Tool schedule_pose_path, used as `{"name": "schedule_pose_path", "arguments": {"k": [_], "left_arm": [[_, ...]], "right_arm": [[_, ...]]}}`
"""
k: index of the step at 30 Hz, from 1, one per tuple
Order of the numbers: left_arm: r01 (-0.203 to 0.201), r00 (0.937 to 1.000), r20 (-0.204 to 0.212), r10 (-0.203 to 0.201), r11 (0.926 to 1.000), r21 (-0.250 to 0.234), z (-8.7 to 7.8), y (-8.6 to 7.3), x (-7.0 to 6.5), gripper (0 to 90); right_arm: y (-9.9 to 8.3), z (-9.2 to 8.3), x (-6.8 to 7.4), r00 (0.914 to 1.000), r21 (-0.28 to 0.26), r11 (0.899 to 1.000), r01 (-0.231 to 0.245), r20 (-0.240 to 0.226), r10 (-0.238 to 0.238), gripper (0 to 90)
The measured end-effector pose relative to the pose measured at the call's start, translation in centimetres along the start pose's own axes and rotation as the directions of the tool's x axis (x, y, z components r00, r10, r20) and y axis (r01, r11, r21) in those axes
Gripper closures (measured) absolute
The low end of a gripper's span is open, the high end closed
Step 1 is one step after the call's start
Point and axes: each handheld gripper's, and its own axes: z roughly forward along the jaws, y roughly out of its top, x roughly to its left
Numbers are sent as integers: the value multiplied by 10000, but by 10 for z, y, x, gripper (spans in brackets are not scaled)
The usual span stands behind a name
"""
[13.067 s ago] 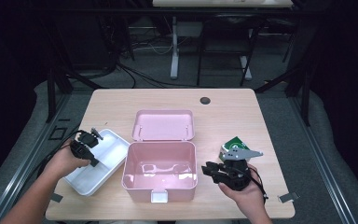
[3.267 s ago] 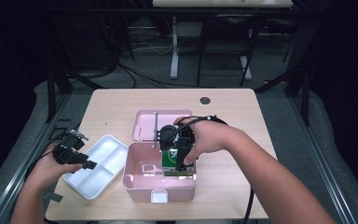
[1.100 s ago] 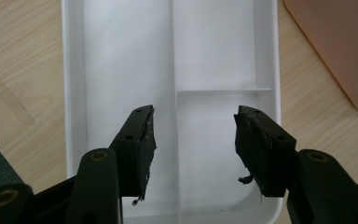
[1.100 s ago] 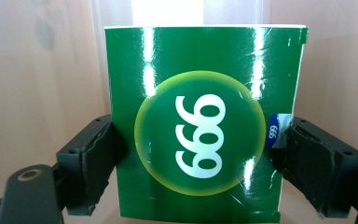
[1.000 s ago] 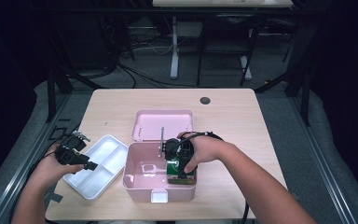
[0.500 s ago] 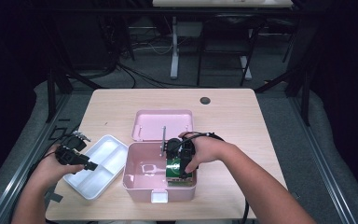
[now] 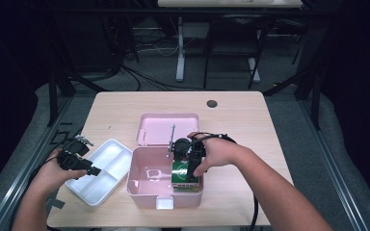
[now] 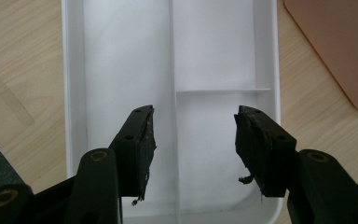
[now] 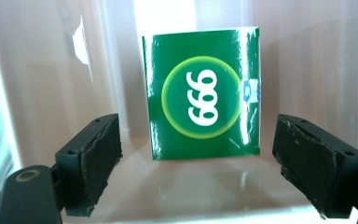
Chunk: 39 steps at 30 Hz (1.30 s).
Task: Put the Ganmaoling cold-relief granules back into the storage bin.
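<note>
A green packet marked 999 lies inside the open pink box, at its right side. My right gripper hangs just above the packet with its jaws wide apart, touching nothing; in the high view the right gripper sits over the box's right half. My left gripper stands open over the white divided tray, its jaws straddling the tray's middle divider. In the high view the left gripper is at the tray's left end.
The box's pink lid lies open flat behind the box. A dark round hole sits at the table's back right. The table's front edge runs just below the box and tray. A cable trails from the right forearm.
The right gripper carried the green packet from the table's right into the pink box, lowered it and let go; its jaws now stand open. The left gripper has barely moved.
</note>
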Motion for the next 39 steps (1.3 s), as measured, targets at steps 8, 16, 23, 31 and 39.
{"name": "schedule_pose_path", "arguments": {"k": [8,16,23,31,39], "left_arm": [[4,10000,10,-4,10000,7,0,0,1,471],[-5,10000,32,5,10000,38,2,1,0,475],[57,10000,-12,-57,10000,41,2,0,0,475],[79,9999,-104,-78,9999,113,5,0,2,476],[215,9996,-176,-215,9998,35,3,-2,4,476]], "right_arm": [[-11,-21,3,9996,-288,9995,-157,213,163,155],[-32,-35,0,9960,-396,9966,-722,494,741,191],[-52,-44,-4,9892,-473,9914,-1222,756,1255,201],[-72,-44,-8,9710,-783,9745,-2104,993,2176,229],[-89,-38,-7,9476,-1111,9513,-2876,1113,2995,235]]}}
